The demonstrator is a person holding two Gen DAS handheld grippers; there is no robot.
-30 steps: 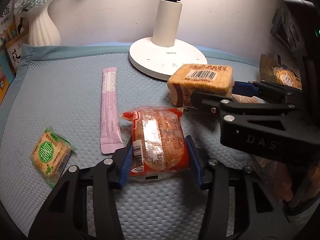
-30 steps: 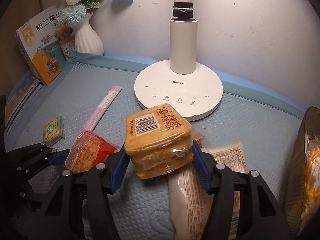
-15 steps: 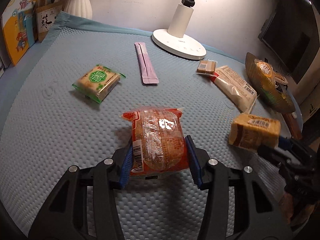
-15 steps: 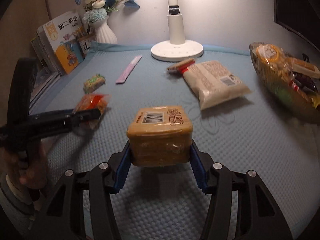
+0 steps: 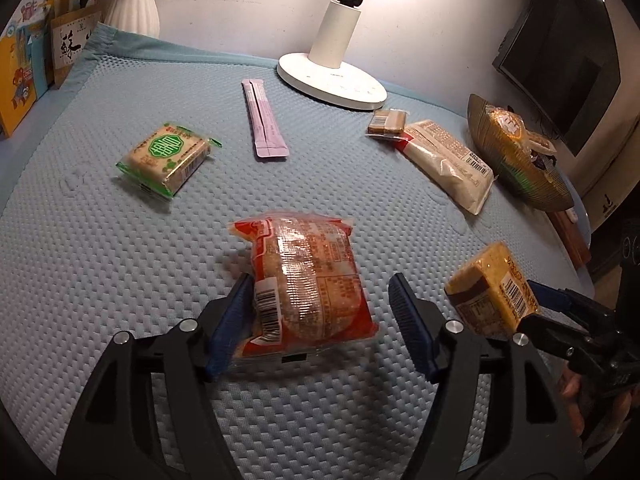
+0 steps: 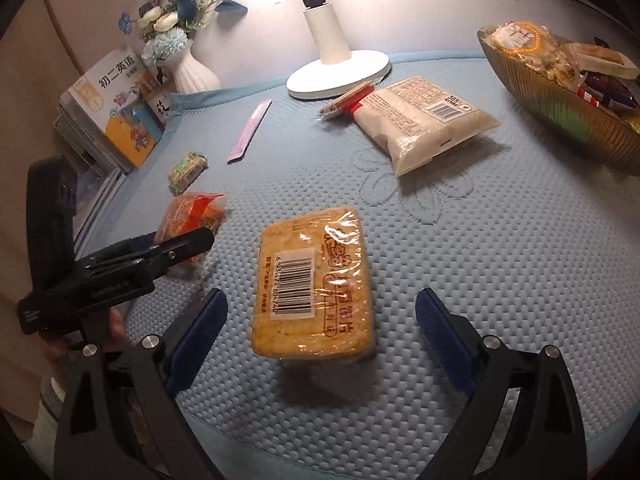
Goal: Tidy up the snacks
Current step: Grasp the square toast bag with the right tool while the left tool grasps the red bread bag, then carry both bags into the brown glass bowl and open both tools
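We see the red pack (image 5: 308, 280) lying on the blue mat (image 5: 120, 260) of the counter, between the fingers of our left claw (image 5: 320, 308): the left pad touches its side, the right pad stands clear of it, so the claw is released. The yellow pack (image 6: 314, 284) lies flat, barcode up, between the widely spread fingers of our right claw (image 6: 320, 320), which touches it on neither side and is likewise released. Both packs sit near the front edge of the mat, the red one to the left of the yellow one. Farther back lie a green pack (image 5: 168, 156), a pink stick (image 5: 262, 120), a small brown bar (image 5: 386, 122) and a long white bag (image 5: 448, 160); the bar touches the bag's red end. At the right edge stands a golden bowl (image 6: 560, 112) filled with snacks. Behind everything are a white lamp (image 5: 332, 68), a white vase (image 6: 194, 72) with flowers, and books (image 6: 116, 108) at the left.
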